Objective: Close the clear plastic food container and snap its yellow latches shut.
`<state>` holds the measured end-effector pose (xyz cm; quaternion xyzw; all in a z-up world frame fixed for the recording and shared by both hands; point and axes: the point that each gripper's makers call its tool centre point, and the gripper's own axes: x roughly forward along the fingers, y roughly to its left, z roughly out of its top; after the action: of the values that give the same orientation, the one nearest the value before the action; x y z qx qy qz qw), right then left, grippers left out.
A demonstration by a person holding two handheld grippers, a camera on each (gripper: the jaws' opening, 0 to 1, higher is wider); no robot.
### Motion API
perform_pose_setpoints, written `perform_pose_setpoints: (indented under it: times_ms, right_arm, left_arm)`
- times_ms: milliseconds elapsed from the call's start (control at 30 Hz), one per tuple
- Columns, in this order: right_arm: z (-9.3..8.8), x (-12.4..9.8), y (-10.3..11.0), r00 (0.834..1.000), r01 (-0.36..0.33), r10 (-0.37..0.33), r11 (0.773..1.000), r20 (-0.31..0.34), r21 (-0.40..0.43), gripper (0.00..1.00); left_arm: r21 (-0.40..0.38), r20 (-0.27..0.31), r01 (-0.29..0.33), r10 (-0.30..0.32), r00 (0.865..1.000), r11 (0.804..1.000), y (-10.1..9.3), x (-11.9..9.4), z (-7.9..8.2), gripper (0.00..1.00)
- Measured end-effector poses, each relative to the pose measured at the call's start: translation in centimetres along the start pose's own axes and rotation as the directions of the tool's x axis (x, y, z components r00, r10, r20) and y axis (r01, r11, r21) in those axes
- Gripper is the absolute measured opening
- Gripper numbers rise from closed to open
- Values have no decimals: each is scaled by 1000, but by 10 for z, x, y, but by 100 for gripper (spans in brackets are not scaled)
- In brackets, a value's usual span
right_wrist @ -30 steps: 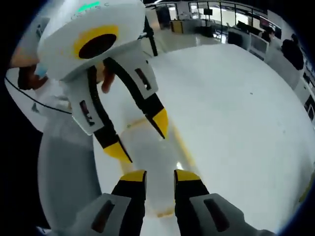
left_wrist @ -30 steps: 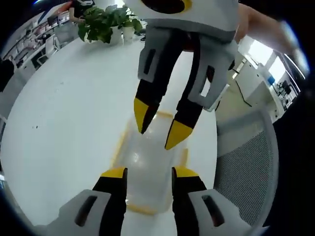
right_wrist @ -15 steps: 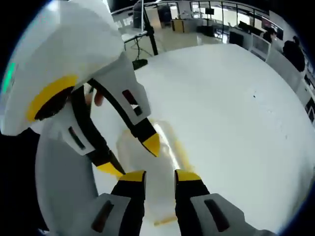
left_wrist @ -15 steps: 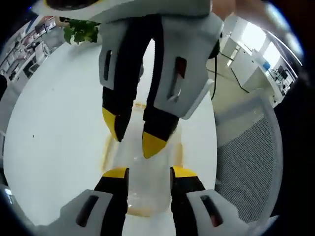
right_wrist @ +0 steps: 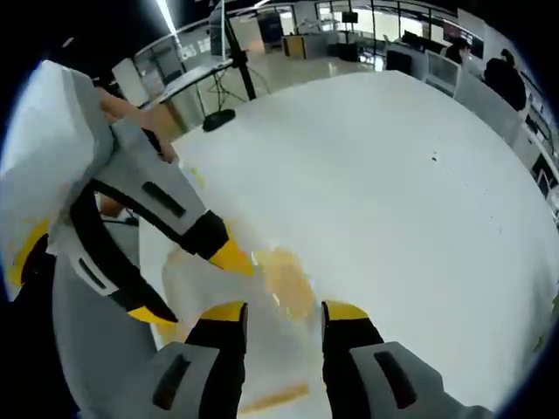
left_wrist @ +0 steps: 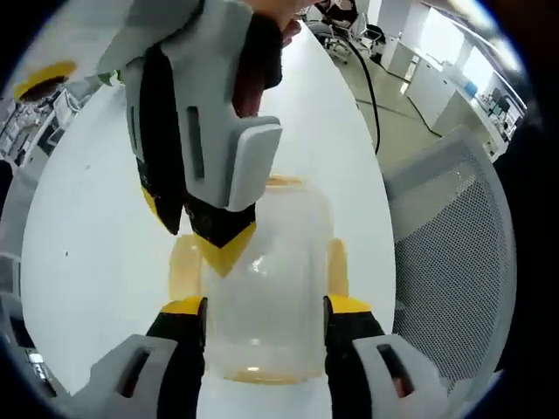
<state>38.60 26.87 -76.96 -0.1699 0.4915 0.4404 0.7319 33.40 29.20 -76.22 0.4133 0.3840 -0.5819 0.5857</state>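
The clear plastic container (left_wrist: 266, 288) lies on the white table (left_wrist: 87, 227), with yellow latches (left_wrist: 336, 266) on its sides and ends. My left gripper (left_wrist: 266, 305) is open, one jaw on each side of the container's near end; I cannot tell whether the jaws touch it. My right gripper (left_wrist: 192, 231) comes down from above, its yellow fingertips (left_wrist: 223, 249) over the container's left edge. In the right gripper view my right gripper (right_wrist: 284, 312) is open just above the blurred container (right_wrist: 236, 292) and a yellow latch (right_wrist: 284, 279). The left gripper (right_wrist: 190, 286) reaches in from the left.
A grey mesh chair (left_wrist: 445, 262) stands close to the table's edge on the right. The white table (right_wrist: 419, 218) stretches wide beyond the container. Desks, a black stand (right_wrist: 229, 70) and seated people fill the office behind. A hand (left_wrist: 271, 13) holds the right gripper.
Both grippers' jaws stand wider apart than before. The right gripper has come lower and closer over the container's left edge, and the container looks larger between the left jaws.
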Motion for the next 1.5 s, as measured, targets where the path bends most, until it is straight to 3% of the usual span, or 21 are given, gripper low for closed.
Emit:
perform_pose_setpoints:
  times_ms: [67, 167, 267, 367, 433, 500, 600, 633, 733, 833, 900, 1100, 1267, 1500]
  right_arm:
    - [0, 2, 8, 999, -39, 39, 999, -3, -32, 37]
    - [6, -7, 5, 1000, -1, 2, 999, 20, -52, 32]
    - [11, -13, 14, 997, -56, 58, 998, 55, -34, 31]
    - [8, -15, 29, 991, -119, 125, 987, 52, -107, 31]
    - [3, -11, 32, 991, -119, 126, 980, 33, -162, 31]
    - [-3, -5, 36, 991, -126, 130, 980, 16, -156, 31]
    - [-19, 2, 31, 993, -110, 97, 966, -65, -233, 31]
    - [-9, 2, 35, 994, -112, 111, 973, -14, -200, 29]
    - [-6, 2, 33, 996, -89, 88, 965, -13, -248, 24]
    - [-8, -1, 23, 999, -43, 39, 985, -28, -165, 24]
    - [-8, -1, 24, 999, -34, 28, 983, -39, -180, 23]
    - [-9, -3, 24, 999, -38, 35, 990, -23, -138, 22]
    - [-8, -3, 24, 999, -40, 39, 991, -7, -129, 22]
    - [-7, -3, 22, 999, -33, 31, 993, -20, -116, 22]
  left_arm:
    - [-22, -15, 42, -42, 999, 999, -9, 2, -4, 72]
    - [9, 1, 32, -32, 999, 999, -9, 2, 0, 71]
    - [26, -3, 27, -27, 1000, 999, -9, -4, 0, 62]
    - [-14, 32, 45, -45, 998, 999, -13, -10, 4, 59]
    - [-9, 25, 43, -43, 999, 999, -15, -11, 2, 59]
    - [10, 24, 41, -41, 999, 999, -17, -10, 4, 59]
    - [-14, 25, 39, -39, 999, 999, -18, -5, 8, 59]
    - [-25, 22, 36, -36, 999, 999, -20, -3, 10, 58]
    - [-20, 10, 26, -26, 1000, 999, -24, 2, 11, 58]
    - [-17, -10, 18, -18, 1000, 1000, -29, 5, 11, 58]
    - [14, -43, -25, 25, 999, 1000, -25, 7, 7, 58]
    - [29, -39, -58, 59, 997, 998, -22, 10, 8, 63]
    - [69, -53, -127, 131, 990, 990, -23, 14, 6, 66]
    - [137, -93, -250, 263, 960, 959, -22, 23, 3, 69]
